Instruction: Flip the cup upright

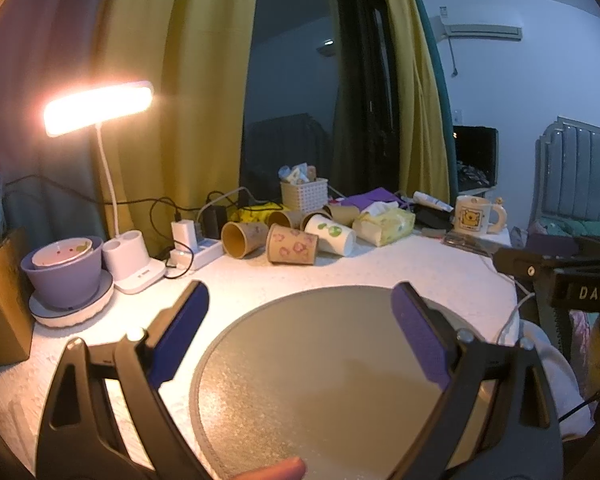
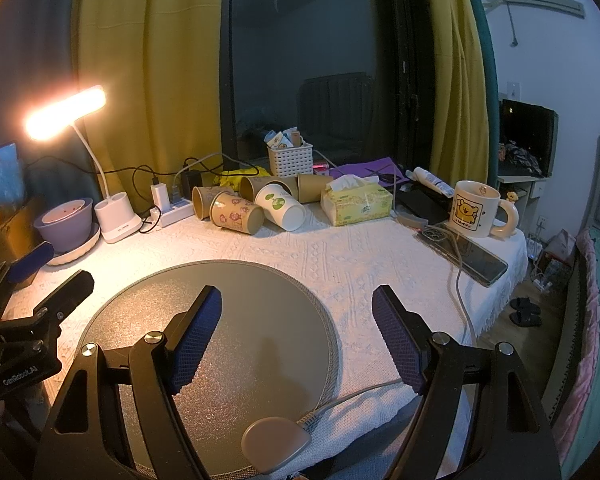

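Several paper cups lie on their sides at the back of the table: a brown cup with pink prints (image 1: 292, 245) (image 2: 236, 213), a white cup with green leaves (image 1: 330, 234) (image 2: 285, 205), and plain brown cups (image 1: 244, 238) (image 2: 204, 199) behind them. My left gripper (image 1: 300, 300) is open and empty above the round grey mat (image 1: 324, 368), well short of the cups. My right gripper (image 2: 298, 304) is open and empty over the mat's right edge (image 2: 324, 320). The left gripper also shows at the left edge of the right wrist view (image 2: 44, 272).
A lit desk lamp (image 1: 100, 108), a purple bowl (image 1: 66, 276), a power strip with chargers (image 1: 196, 248), a white basket (image 1: 304, 194), a tissue pack (image 2: 356, 200), a bear mug (image 2: 478, 210), a phone (image 2: 466, 254) and a cabled round puck (image 2: 276, 442) stand around.
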Demonstrator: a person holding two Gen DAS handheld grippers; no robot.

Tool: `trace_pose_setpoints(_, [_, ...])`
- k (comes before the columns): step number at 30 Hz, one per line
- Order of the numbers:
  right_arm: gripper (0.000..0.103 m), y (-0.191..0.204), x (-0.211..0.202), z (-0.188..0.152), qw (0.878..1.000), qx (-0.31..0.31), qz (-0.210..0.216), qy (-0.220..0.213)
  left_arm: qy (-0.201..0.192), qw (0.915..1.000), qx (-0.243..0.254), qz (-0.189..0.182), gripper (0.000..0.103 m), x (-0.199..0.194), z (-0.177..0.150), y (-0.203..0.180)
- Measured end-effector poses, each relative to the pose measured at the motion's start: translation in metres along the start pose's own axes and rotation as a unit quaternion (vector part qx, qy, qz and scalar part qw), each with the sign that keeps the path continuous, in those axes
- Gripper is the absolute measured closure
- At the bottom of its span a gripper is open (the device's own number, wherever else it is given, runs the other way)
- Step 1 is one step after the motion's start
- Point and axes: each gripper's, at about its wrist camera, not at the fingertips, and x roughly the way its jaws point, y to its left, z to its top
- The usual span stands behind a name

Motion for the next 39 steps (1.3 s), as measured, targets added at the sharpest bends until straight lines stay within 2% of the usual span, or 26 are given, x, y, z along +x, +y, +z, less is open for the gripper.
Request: trace_pose_setpoints(39, [0.023, 0.0014, -0.0020, 0.0007, 1.000, 0.000, 0.000, -0.001, 0.001, 1.0000, -0.006, 0.002, 0.009, 0.0010, -0.0017, 0.0063])
